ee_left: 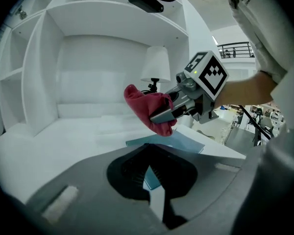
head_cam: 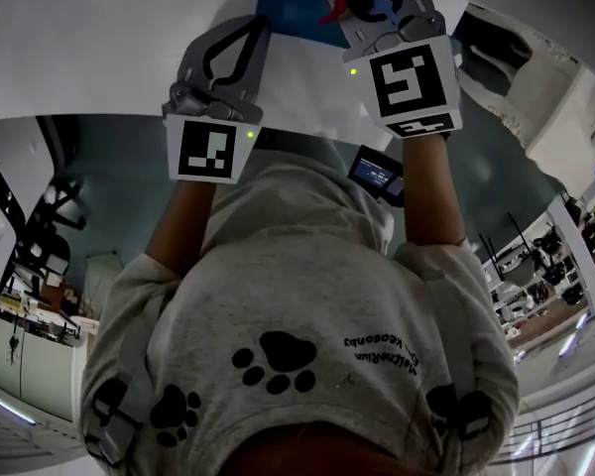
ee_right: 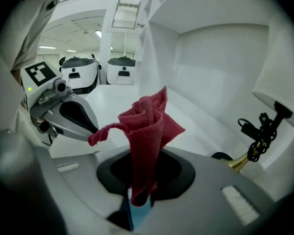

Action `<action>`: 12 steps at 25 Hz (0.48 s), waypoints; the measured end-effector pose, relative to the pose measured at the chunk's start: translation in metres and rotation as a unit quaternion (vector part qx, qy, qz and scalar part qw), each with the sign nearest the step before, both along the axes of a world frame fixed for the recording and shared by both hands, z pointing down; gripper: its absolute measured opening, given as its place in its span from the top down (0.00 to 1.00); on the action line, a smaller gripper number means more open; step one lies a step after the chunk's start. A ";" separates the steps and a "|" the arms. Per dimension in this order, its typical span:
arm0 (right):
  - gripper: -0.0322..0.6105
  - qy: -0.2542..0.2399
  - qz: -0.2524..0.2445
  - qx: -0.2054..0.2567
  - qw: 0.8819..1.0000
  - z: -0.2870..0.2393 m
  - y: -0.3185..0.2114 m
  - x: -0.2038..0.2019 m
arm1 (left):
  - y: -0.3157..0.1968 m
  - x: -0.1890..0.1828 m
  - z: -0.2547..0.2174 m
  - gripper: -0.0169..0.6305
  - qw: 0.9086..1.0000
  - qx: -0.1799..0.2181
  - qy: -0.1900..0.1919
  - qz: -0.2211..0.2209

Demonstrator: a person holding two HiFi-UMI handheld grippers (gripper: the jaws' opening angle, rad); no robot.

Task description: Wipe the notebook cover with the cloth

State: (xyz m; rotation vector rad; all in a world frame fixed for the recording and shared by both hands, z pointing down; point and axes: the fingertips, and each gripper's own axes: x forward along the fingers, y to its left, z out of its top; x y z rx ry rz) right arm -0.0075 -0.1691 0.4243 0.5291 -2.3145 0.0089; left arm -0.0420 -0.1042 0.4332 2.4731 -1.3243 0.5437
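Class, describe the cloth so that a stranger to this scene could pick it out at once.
Start at the white shelf alcove and the flat blue notebook lying on its desktop. Above the notebook, the right claw is shut on the cloth. It is the only red, soft, crumpled thing among white and grey surfaces.

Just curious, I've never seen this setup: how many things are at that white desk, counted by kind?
grippers: 2, left gripper and right gripper
cloth: 1
notebook: 1
lamp: 1
total: 5
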 end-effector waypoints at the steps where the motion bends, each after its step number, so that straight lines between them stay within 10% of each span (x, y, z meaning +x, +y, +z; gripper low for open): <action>1: 0.86 0.015 -0.010 -0.008 1.000 0.005 0.000 -0.002 | 0.000 -0.001 0.003 0.98 1.000 -0.008 -0.002 0.000; 12: 0.86 0.176 -0.072 -0.054 0.980 0.044 0.010 -0.003 | 0.018 0.001 0.036 0.98 0.995 -0.095 -0.010 0.020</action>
